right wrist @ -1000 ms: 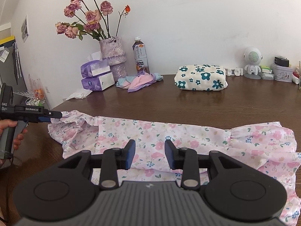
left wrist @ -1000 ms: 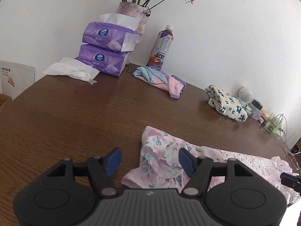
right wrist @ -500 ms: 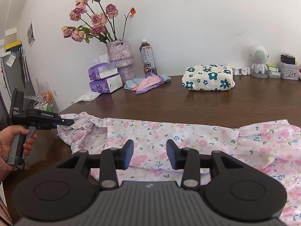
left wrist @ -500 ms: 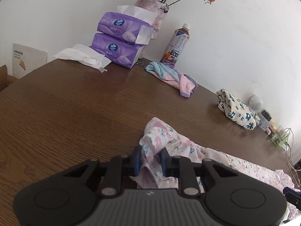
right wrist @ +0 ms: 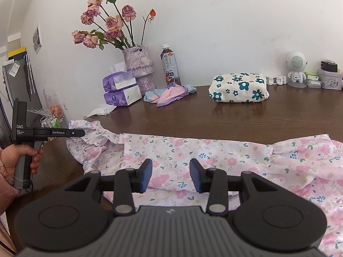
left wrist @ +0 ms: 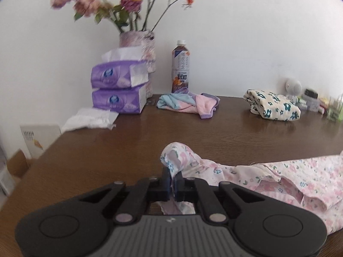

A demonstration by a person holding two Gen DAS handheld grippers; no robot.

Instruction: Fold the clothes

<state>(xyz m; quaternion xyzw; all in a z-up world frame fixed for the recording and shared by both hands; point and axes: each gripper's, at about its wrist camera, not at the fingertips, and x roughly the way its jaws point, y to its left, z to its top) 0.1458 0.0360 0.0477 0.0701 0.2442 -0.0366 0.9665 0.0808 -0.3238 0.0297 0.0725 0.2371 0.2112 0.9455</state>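
The left gripper (left wrist: 172,184) is clamped on a ruffled end of the pink floral garment (left wrist: 285,177), the cloth bunched up above its closed tips and a scrap showing below them. In the right wrist view this same gripper (right wrist: 82,132) pinches the garment's far left ruffle, lifted a little off the table (right wrist: 214,117), with a hand (right wrist: 15,160) wrapped round its grey handle.

The right gripper (right wrist: 170,174) hovers over the middle of the garment (right wrist: 214,150) with its 2 blue pads (right wrist: 146,174) set wide apart, gripping nothing. The garment lies spread across the near part of the table, from the left corner past the right edge of the view.

Along the back wall, a mottled vase (right wrist: 138,68) holds dried roses (right wrist: 107,23). Beside it 2 purple tissue packs (right wrist: 120,90) are stacked, a tissue poking from the top one, and a loose crumpled tissue (right wrist: 99,111) lies near the left table edge. A bottle (right wrist: 170,67) of dark drink stands right of the vase, with a pastel cloth (right wrist: 167,95) heaped at its foot. Further right sits a folded cream bundle with teal flowers (right wrist: 239,86), then a small white robot figure (right wrist: 297,68) and a tin (right wrist: 330,79) with a black charger on top.

Between the garment and that back row runs a broad bare strip of brown tabletop. The left table edge falls just beyond the lifted ruffle.
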